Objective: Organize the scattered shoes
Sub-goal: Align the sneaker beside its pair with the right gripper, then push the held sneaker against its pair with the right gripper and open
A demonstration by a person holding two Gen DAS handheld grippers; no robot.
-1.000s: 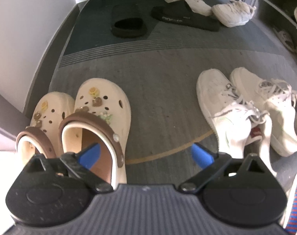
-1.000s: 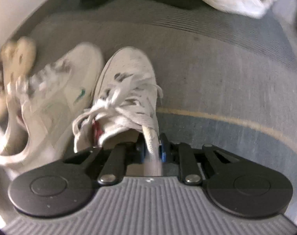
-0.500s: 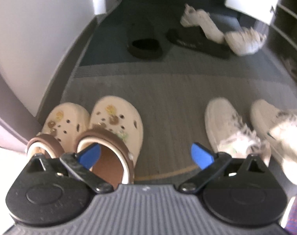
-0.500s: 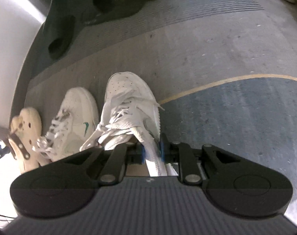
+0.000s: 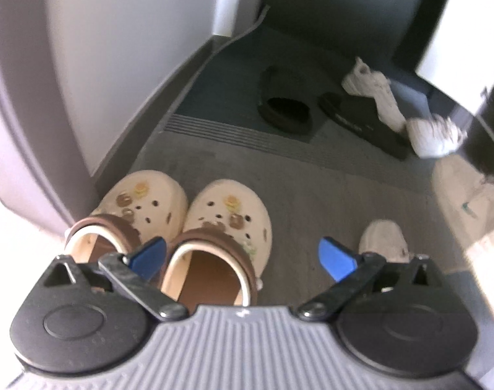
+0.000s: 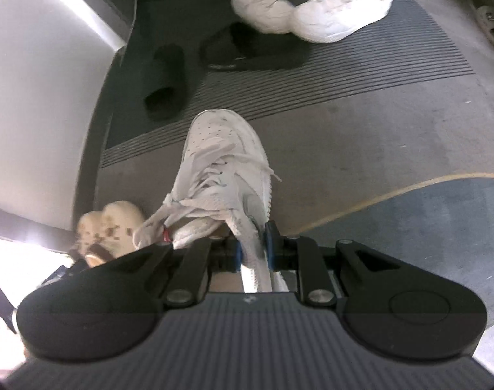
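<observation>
My right gripper is shut on the heel side of a white lace-up sneaker and holds it off the floor, toe pointing away. That sneaker shows blurred at the right edge of the left wrist view. Its mate stands on the floor behind my left gripper's right finger. My left gripper is open and empty above a pair of cream clogs with brown straps, set side by side by the wall. The clogs also show in the right wrist view.
Two black slides and two chunky white trainers lie scattered on the dark ribbed mat farther back. A grey wall runs along the left. Shelving with a tan sandal is at the right.
My right gripper has lifted the white sneaker off the floor, up and away from its mate. My left gripper has pulled back and tilted up, still open.
</observation>
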